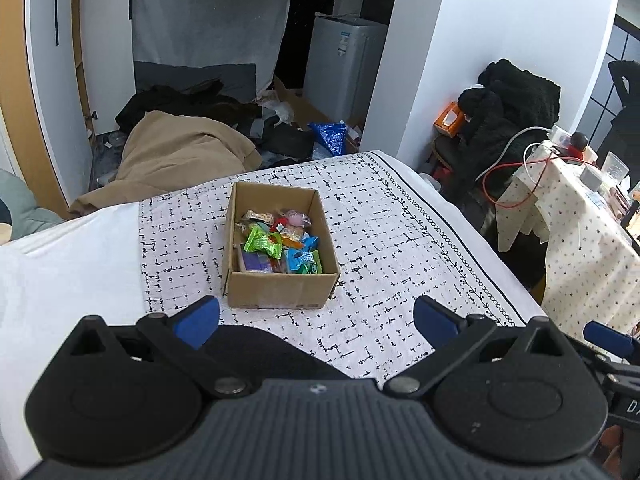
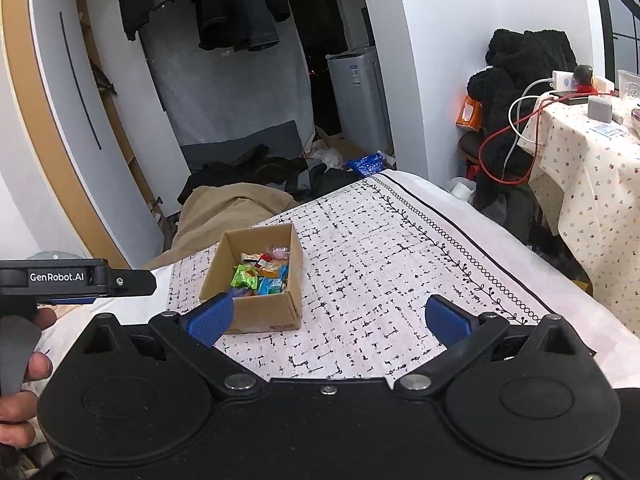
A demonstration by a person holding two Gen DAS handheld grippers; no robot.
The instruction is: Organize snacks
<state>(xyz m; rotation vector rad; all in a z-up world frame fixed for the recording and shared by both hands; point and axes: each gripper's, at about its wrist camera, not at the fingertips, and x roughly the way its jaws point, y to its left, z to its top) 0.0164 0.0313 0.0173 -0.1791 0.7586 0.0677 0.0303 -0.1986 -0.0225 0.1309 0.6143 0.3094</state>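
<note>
Pretty cluttered bedroom here: a tan blanket (image 1: 180, 156) and dark clothes heaped on the floor by the wardrobe, a white appliance (image 1: 344, 64) back in the doorway, and a side table with a floral cloth (image 1: 580, 220) off to the right with red and white cables draped over it. The working surface is a bed covered in a white sheet with a black dash pattern (image 1: 380, 220).

Sitting on that sheet is a small open brown cardboard box (image 1: 276, 292), and the snacks are all inside it: a jumble of wrapped snack packets (image 1: 280, 244) in green, blue, orange, purple and pink. Nothing lies loose on the sheet around it.

The left gripper (image 1: 316, 320) hovers just short of the box's near wall, blue-padded fingers spread wide, nothing between them. The right gripper (image 2: 328, 318) is also wide open and empty, with the box sitting ahead and to its left; its left finger overlaps the box's near corner in the right wrist view, though I can't tell if it's actually touching. A hand (image 2: 24, 384) holding the left gripper's handle shows at the left edge of that view.
</note>
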